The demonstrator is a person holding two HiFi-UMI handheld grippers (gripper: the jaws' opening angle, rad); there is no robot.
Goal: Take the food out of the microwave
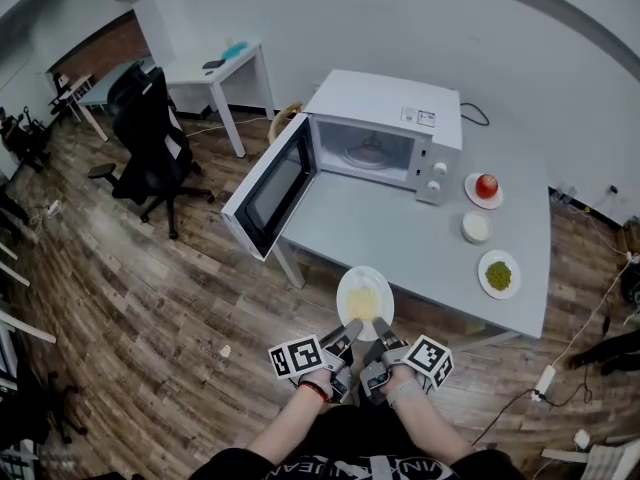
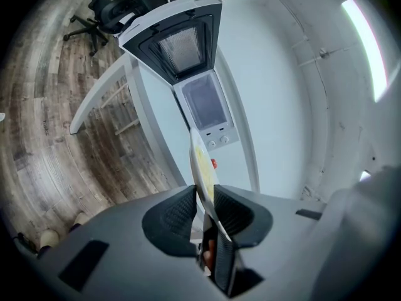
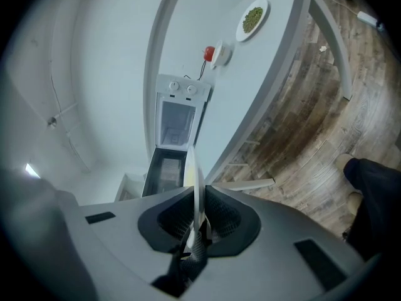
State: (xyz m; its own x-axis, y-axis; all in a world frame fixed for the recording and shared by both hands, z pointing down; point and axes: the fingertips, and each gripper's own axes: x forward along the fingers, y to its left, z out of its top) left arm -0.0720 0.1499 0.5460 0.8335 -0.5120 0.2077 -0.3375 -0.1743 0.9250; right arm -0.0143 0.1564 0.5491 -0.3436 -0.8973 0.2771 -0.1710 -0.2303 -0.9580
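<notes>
Glossy white plate [image 1: 347,288], matt grey table [image 1: 400,230], wood-plank floor [image 1: 150,288].

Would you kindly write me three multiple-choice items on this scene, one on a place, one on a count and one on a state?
1. Where is the plate of yellow food?
A) inside the microwave
B) on the floor
C) clamped by the left gripper and right gripper, in front of the microwave

2. How many dishes stand on the table to the right of the microwave?
A) one
B) three
C) five

3. The microwave door is:
A) shut
B) open
C) taken off

Answers:
1 C: both gripper views show jaws closed on its rim.
2 B: a plate with a red item, a white bowl and a plate of green food.
3 B: it swings out to the left.
</notes>
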